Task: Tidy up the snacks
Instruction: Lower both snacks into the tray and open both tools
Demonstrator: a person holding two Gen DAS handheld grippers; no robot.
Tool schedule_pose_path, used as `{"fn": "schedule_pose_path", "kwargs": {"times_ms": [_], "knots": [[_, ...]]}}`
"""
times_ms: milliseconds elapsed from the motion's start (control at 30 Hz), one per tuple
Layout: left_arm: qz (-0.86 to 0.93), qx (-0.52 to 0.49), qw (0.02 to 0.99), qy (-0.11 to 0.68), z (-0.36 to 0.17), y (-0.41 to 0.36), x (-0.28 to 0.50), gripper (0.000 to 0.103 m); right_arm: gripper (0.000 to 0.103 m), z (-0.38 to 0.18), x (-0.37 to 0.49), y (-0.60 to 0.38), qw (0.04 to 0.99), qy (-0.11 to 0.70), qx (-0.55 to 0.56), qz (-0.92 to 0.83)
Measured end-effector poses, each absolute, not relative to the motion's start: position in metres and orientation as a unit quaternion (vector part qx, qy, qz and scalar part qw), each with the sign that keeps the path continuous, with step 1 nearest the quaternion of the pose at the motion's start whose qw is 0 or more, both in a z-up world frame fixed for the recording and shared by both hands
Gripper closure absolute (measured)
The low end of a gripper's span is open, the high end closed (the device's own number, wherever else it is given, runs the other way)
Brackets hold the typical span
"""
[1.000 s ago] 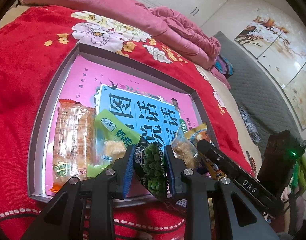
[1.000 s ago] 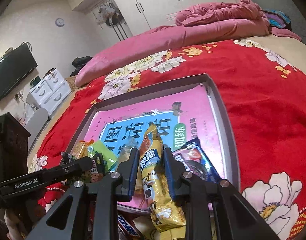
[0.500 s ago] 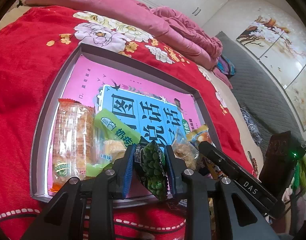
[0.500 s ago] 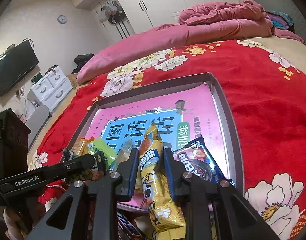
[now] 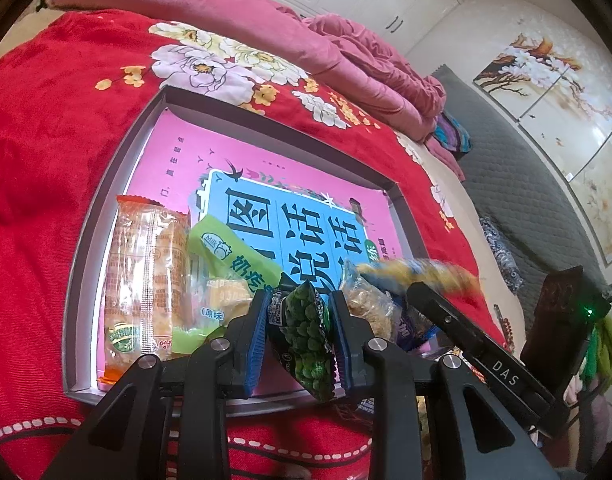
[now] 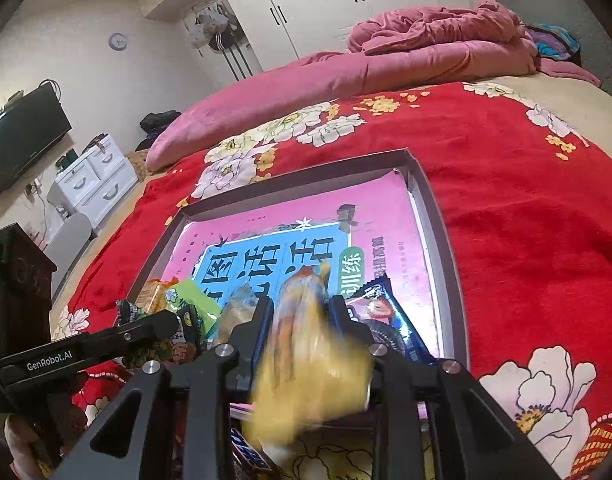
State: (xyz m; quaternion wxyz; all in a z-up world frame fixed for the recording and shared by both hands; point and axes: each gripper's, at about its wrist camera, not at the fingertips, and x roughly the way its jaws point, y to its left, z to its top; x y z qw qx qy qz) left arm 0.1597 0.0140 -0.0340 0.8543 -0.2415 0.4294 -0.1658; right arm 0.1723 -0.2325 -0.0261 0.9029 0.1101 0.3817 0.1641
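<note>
- Shallow grey tray (image 5: 86,272) lies on the red bedspread (image 5: 38,152); snacks line its near edge.
- At 9 o'clock in the tray: orange cracker pack (image 5: 144,284), flat. Probably brittle inside; take it by the crimped end seam, not across the middle.
- Next along: green milk-snack pack (image 5: 230,264), soft film, likely light.
- Left tongs (image 5: 300,334) clenched on the green pea packet (image 5: 306,332), held on edge over the tray's near rim. Small and crinkly; the glossy film could slip.
- Right tongs (image 6: 302,320): jaws have just been easing apart; yellow snack bag (image 6: 310,364) sits between them, heavily blurred, so I judge it slipping free. Looks puffy and light.
- At 3 o'clock: dark-blue cookie pack (image 6: 382,320), lying inside the tray.
</note>
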Motion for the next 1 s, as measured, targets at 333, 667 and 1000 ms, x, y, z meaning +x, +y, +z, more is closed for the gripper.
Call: {"fn": "schedule_pose_path", "kwargs": {"times_ms": [333,667,1000], "knots": [[-0.16,-0.248,0.854,0.429,-0.033,0.019,0.158,0.07,0.07,-0.023,0.169,-0.238,0.906,0.377,0.107,0.157],[-0.161,-0.236,0.86,0.423,-0.028,0.018,0.155,0.061,0.069,-0.023,0.168,-0.246,0.909,0.376,0.108,0.145],[-0.15,-0.206,0.881,0.399,-0.016,0.017,0.148,0.047,0.064,-0.019,0.166,-0.253,0.914,0.369,0.108,0.128]]}}
